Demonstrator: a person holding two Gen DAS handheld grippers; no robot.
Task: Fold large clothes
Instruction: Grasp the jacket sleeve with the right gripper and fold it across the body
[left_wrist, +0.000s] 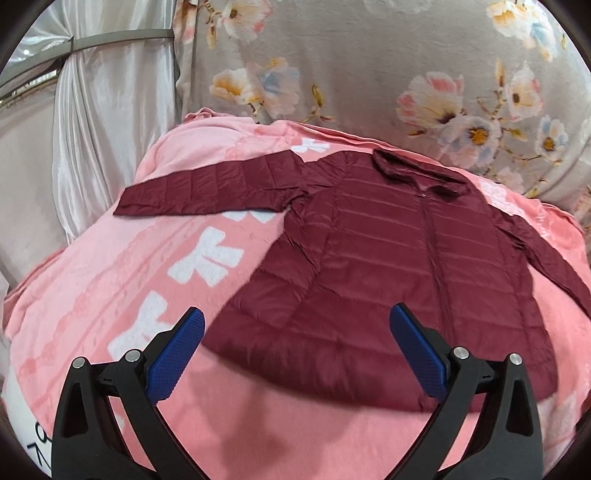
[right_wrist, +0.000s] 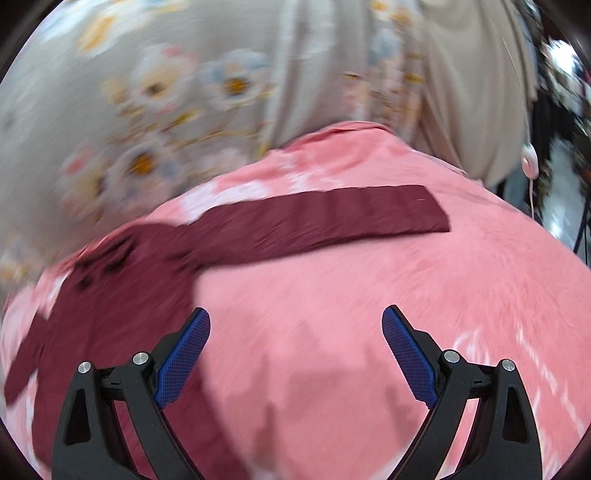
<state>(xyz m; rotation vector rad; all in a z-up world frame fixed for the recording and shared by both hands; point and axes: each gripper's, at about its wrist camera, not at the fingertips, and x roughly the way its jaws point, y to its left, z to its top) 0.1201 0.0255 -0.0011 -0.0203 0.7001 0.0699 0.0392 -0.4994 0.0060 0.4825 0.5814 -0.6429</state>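
Observation:
A maroon quilted jacket lies flat and face up on a pink blanket, hood at the far end, zip closed. One sleeve stretches out to the left. My left gripper hovers open above the jacket's near hem, holding nothing. In the blurred right wrist view the jacket's body fills the left side and its other sleeve runs out to the right. My right gripper is open over bare pink blanket, right of the jacket's body.
A grey floral cloth hangs behind the blanket. A white satin curtain stands at the far left. At the far right, past the blanket's edge, are a pink corded object and dark clutter.

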